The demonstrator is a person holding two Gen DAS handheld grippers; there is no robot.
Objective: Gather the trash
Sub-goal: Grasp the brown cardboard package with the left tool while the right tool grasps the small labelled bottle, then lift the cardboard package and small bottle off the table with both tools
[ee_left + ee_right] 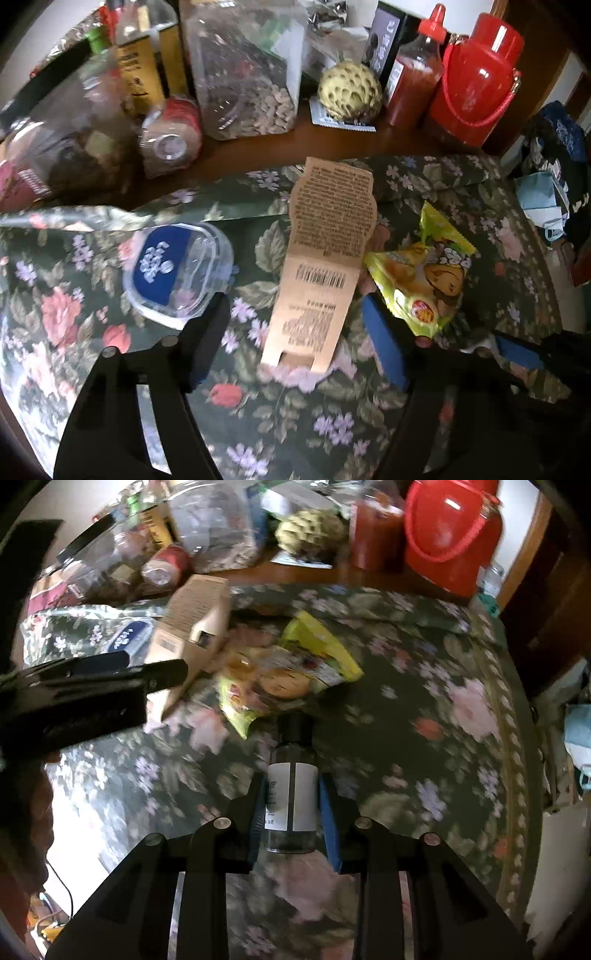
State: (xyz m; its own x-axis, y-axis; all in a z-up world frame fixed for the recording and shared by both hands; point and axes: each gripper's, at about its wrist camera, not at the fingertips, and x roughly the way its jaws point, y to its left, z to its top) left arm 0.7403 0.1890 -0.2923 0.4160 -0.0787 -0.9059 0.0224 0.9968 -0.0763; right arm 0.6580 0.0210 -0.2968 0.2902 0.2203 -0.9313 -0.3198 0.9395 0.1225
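**Trash on the flowery cloth**

On the left lay a clear tub (181,271) with a blue label. It sat flat on the flowery cloth (66,295) that covered the table (258,147).

Next came the left tool (295,339). It pointed down at the cloth with its two fingers spread apart. A brown card (321,266) with a barcode lay between them. The fingers did not pinch it. The tub sat just beside the left finger (208,332).

Right of the card lay a yellow wrapper (424,273). It touched the card's edge and sat just by the blue pad of the right finger (384,343).

Farther right was the right tool (291,805). Its blue pads (328,812) were pinching a small dark bottle (291,797) with a white label and a black cap. The bottle lay on the cloth, and its cap pointed at the wrapper.

At the back stood jars, a red sauce bottle (417,70) and a red jug (476,77).
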